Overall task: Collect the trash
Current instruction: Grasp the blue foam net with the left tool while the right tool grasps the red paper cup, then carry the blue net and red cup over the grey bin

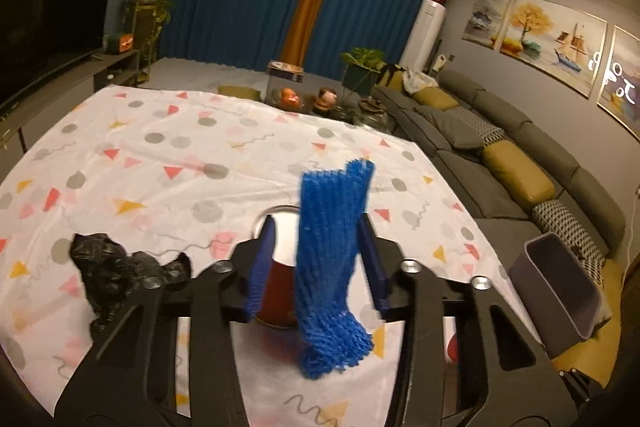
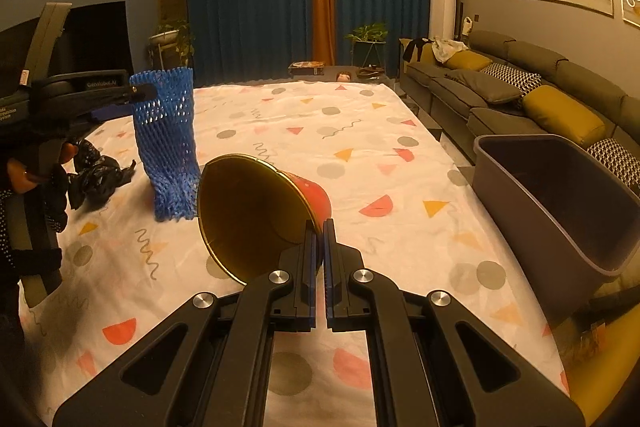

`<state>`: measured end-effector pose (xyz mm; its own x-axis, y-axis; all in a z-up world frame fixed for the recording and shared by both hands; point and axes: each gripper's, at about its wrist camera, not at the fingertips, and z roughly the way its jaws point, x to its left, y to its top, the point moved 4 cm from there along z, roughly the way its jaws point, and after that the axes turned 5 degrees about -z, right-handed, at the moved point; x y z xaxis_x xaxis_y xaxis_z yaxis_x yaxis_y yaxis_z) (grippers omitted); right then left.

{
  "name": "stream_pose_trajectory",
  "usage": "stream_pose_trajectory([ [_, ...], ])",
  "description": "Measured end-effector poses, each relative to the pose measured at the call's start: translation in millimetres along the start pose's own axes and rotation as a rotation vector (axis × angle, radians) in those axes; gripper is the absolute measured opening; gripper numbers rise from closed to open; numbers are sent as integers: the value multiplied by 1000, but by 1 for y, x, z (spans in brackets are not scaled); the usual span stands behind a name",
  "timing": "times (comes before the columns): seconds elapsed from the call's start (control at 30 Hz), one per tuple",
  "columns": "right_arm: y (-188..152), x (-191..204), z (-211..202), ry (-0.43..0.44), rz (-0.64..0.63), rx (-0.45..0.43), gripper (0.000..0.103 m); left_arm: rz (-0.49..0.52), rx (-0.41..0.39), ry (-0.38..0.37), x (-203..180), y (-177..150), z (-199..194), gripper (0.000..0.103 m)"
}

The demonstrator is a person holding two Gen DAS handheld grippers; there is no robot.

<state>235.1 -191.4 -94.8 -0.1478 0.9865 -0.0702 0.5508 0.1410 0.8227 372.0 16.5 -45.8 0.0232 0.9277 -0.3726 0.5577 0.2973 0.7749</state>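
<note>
A red cup [image 2: 280, 211] is pinched at its rim by the right tool [image 2: 319, 255] above the counter [image 2: 360, 131], a blue foam net [image 1: 332, 259] hangs between the left tool's [image 1: 320, 263] spread fingers, apparently touching only the right one, and carrying both right to the grey bin [image 2: 560, 203] seems next.

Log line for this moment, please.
left gripper: open, foam net between jaws | right gripper: shut on paper cup | bin: right, empty-looking
</note>
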Motion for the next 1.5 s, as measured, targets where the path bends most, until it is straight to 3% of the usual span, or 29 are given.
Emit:
stream_pose_trajectory([
  [0.13, -2, -3, -2, 3, 9, 1, 4, 34, 4, -15, -11, -2, 2, 8],
  [0.2, -3, -4, -5, 3, 12, -2, 4, 43, 1, -18, -14, -3, 1, 6],
  [0.6, 4, -22, -41, -24, 55, -84, 4, 116, -72, -93, -52, -6, -56, 6],
  [0.9, 11, -54, -76, -60, 110, -163, 4, 184, -91, -187, -105, -11, -92, 6],
  [1.2, 9, -113, -103, -151, 188, -214, 4, 263, -91, -299, -197, -25, -95, 6],
  [1.5, -6, -187, -123, -260, 292, -231, 4, 271, -129, -473, -310, -36, -83, 6],
])
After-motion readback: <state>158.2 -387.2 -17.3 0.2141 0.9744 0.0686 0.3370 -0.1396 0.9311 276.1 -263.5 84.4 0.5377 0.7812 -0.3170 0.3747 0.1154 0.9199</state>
